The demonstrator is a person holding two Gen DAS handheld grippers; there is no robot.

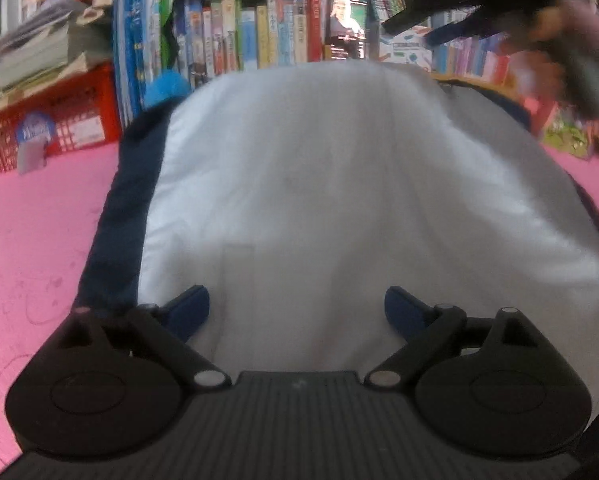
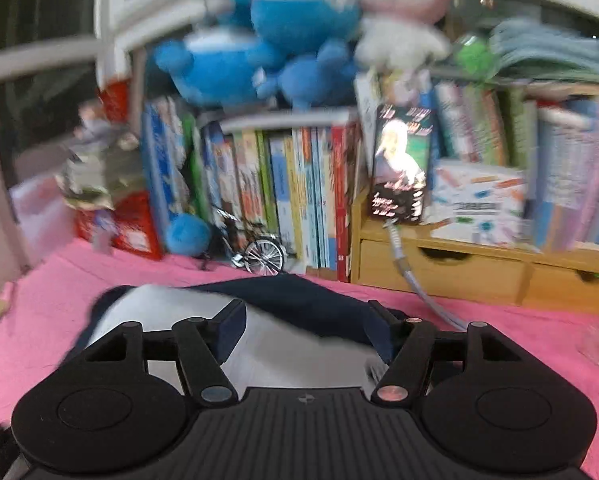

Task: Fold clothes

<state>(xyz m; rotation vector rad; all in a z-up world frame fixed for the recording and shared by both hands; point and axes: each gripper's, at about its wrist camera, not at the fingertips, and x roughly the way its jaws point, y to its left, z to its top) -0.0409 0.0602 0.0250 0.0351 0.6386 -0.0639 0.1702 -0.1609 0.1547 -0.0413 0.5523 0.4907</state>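
Note:
A white garment with dark navy edges lies spread on the pink bedsheet. My left gripper hovers low over its near end, open, with only the flat cloth showing between the blue pads. My right gripper is open too, raised above the garment, whose navy part is bunched at the far side. Nothing sits between its fingers. In the left wrist view the right gripper is a dark blur at the upper right, held by a hand in a purple sleeve.
Bookshelves line the far edge of the bed, with blue plush toys on top. A red crate stands at the left. Wooden drawers, a grey cable and a small model bicycle sit behind the garment.

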